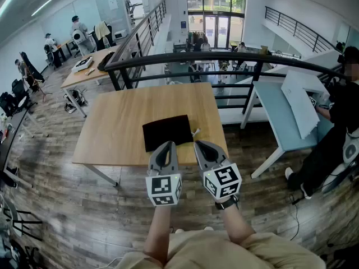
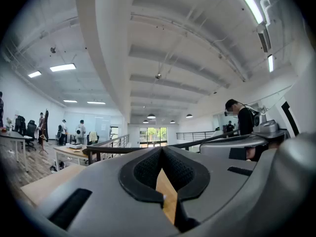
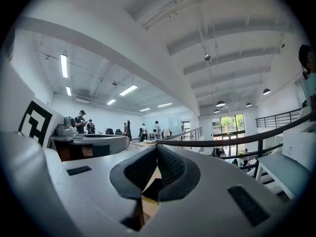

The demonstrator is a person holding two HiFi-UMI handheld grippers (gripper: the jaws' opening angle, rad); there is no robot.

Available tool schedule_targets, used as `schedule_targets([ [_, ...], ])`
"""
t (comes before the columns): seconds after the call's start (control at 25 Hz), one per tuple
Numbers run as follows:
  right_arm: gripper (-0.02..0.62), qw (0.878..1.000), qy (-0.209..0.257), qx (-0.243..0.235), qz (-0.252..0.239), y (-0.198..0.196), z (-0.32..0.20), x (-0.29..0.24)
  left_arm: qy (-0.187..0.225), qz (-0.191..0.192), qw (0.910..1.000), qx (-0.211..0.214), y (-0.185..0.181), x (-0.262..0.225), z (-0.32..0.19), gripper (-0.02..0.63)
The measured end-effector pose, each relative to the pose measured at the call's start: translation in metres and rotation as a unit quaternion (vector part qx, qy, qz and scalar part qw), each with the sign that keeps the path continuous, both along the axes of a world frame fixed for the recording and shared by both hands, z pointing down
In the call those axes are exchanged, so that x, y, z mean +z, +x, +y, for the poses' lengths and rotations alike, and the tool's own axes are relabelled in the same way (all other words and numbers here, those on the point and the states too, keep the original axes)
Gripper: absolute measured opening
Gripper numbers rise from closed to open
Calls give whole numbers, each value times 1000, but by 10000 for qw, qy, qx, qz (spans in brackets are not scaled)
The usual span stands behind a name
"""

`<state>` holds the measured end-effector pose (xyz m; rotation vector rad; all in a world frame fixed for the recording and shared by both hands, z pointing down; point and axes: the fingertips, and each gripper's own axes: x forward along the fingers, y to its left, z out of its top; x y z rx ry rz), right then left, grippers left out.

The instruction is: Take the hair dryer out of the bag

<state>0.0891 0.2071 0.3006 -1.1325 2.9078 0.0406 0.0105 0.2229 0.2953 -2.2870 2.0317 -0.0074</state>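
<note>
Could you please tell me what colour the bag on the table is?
The bag is black; head view shows it best.

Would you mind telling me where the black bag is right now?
In the head view, the black bag lies flat on the wooden table, near its front edge, just beyond the left claw and right claw.

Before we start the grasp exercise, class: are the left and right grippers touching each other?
Apart. The head view shows the left gripper and right gripper side by side, with bare table visible between them.
</note>
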Motion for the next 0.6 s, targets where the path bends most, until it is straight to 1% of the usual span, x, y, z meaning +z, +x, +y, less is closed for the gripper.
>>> schedule_targets([
  [0.24, 12, 10000, -22, -21, -29, 16, 9, 8, -41, 51, 10000, -21, 14, 9, 7, 14],
  [0.4, 12, 9997, -74, -49, -227, 30, 16, 8, -50, 60, 10000, -37, 27, 8, 13, 14],
  [0.6, 12, 9996, -135, -21, -250, 56, 23, 13, -96, 71, 9999, -12, 53, 13, 18, 14],
])
